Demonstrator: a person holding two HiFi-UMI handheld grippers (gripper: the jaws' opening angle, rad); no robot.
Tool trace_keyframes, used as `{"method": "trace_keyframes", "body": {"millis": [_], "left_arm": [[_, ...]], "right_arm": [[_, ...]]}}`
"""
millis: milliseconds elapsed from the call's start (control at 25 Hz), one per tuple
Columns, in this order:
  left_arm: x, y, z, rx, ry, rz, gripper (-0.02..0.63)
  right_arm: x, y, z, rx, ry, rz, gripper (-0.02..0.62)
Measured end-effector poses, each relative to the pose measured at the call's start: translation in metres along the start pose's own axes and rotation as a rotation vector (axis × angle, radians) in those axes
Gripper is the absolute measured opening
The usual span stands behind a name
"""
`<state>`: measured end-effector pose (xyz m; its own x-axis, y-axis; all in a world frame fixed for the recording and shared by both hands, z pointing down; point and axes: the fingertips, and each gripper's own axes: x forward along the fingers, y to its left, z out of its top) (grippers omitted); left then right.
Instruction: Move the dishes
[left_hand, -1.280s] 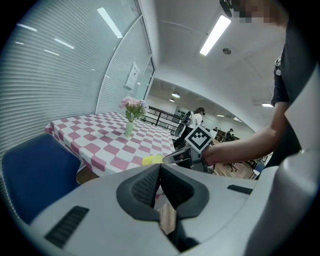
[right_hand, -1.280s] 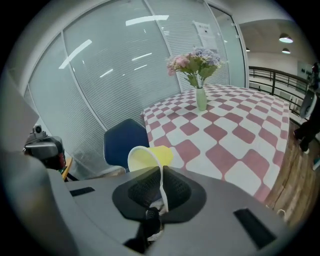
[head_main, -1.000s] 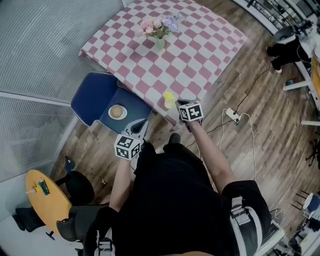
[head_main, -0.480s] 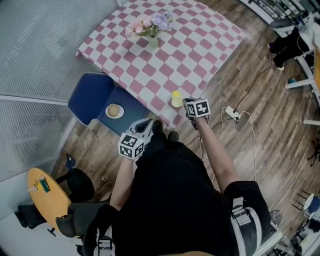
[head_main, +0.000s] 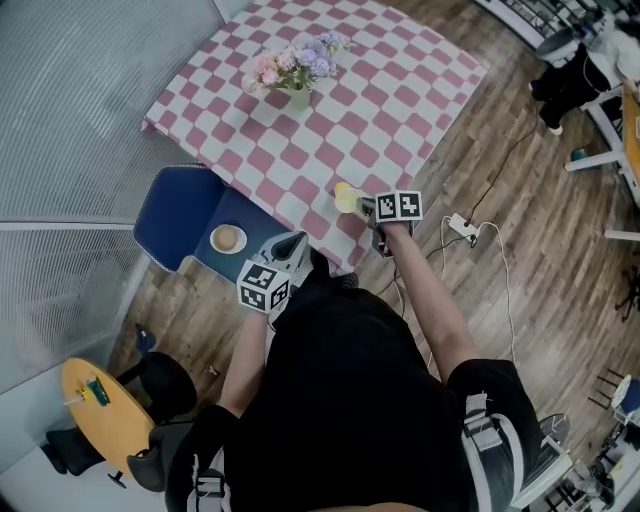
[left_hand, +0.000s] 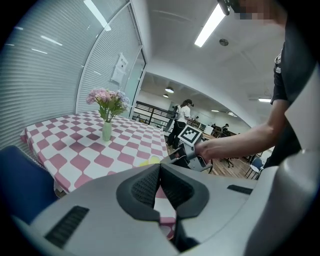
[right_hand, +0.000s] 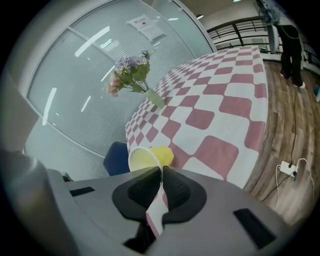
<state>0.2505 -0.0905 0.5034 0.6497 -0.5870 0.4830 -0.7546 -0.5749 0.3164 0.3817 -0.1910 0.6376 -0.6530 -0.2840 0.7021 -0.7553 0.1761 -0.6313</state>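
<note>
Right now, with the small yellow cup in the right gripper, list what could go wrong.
1. The right gripper pinches the small yellow cup only by its thin rim wall, and the cup hangs tilted; it may slip or twist out.
2. The cup is near the edge of the pink-and-white checked table; released there, it could roll off onto the wooden floor.

Both arms reach forward, left tool (head_main: 290, 245) closed and empty, right tool (head_main: 362, 206) pinching a yellow cup (head_main: 344, 197) by its rim.
</note>
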Motion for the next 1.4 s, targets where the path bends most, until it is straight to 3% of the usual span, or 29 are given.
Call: {"method": "trace_keyframes", "body": {"millis": [280,640,1200,1400], "left_arm": [[0.015,0.049,0.025,0.000,-0.002,-0.050,0.021],[0.030,0.096,0.041,0.015,0.007,-0.132,0.021],[0.022,0.131,0.049,-0.013,-0.022,-0.100,0.021],[0.030,0.130,0.051,-0.003,-0.012,-0.103,0.021]], "right_arm": [[0.040,0.005,0.041,0.151,0.052,0.031,0.032],[0.077,0.012,0.092,0.194,0.055,-0.002,0.034],[0.095,-0.001,0.120,0.297,0.018,-0.054,0.046],[0.098,-0.002,0.128,0.325,0.012,0.007,0.095]]}}
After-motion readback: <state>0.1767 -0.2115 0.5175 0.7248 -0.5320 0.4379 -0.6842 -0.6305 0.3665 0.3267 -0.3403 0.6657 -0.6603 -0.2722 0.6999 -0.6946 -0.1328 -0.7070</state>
